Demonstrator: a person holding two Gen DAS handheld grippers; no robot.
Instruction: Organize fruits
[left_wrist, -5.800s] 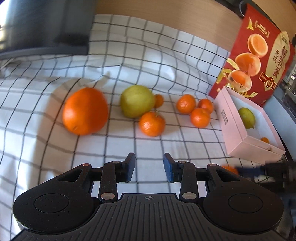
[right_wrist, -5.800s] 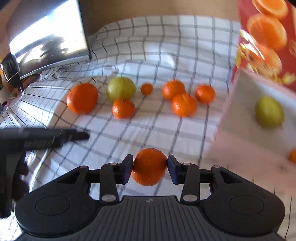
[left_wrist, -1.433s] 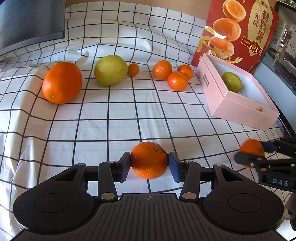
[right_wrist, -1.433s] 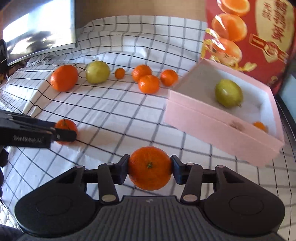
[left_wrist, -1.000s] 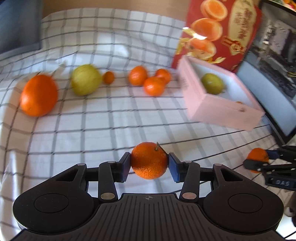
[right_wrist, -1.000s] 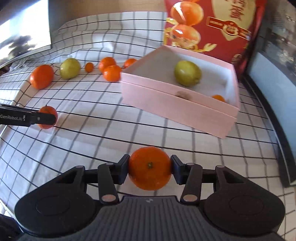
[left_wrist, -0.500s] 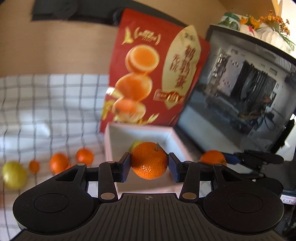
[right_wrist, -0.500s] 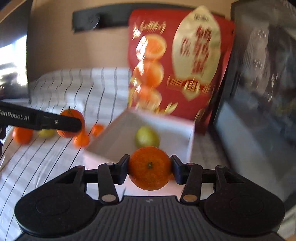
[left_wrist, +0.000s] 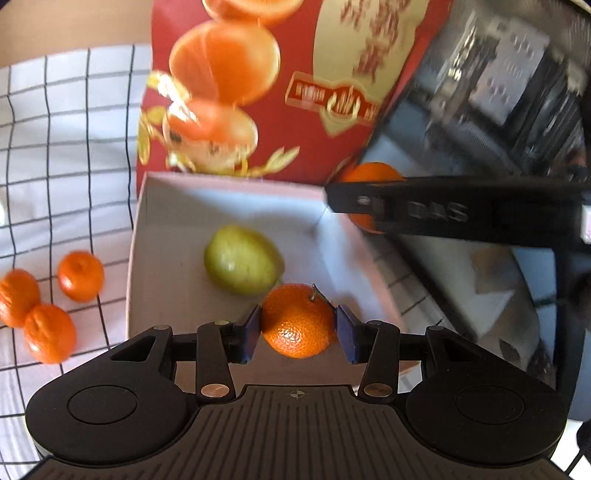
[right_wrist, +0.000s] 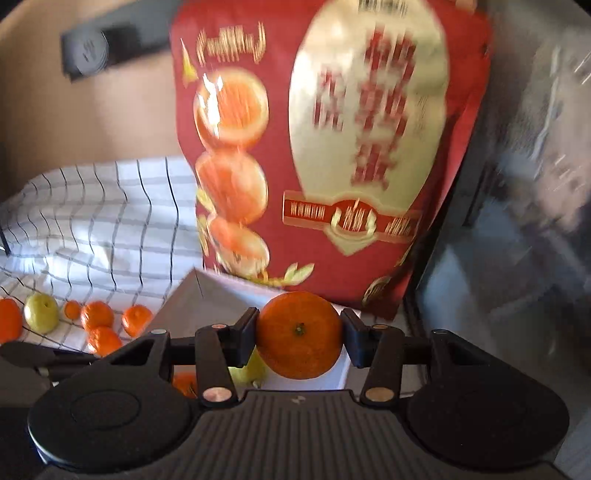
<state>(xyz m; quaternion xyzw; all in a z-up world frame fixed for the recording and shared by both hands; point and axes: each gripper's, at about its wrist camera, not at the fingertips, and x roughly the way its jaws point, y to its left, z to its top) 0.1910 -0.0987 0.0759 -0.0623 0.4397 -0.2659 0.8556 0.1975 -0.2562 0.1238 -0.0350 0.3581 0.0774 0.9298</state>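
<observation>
My left gripper (left_wrist: 298, 326) is shut on a stemmed mandarin (left_wrist: 297, 320) and holds it over the near part of the pink box (left_wrist: 162, 206). A green pear-like fruit (left_wrist: 242, 260) lies inside the box. My right gripper (right_wrist: 299, 336) is shut on a second mandarin (right_wrist: 300, 335), held above the box's far right corner (right_wrist: 207, 295). In the left wrist view the right gripper's finger (left_wrist: 443, 212) crosses from the right with its mandarin (left_wrist: 369, 173) behind it. The left gripper's mandarin also shows in the right wrist view (right_wrist: 184, 382).
Three mandarins (left_wrist: 48, 306) lie on the checked cloth (left_wrist: 66, 147) left of the box. A red fruit bag (left_wrist: 266, 85) stands right behind the box. A dark glass cabinet (left_wrist: 498, 110) is to the right. More fruit (right_wrist: 40, 312) lies on the cloth further left.
Both grippers have moved forward and over the pink box, each still holding its mandarin. The box and bag now loom much closer in both views.
</observation>
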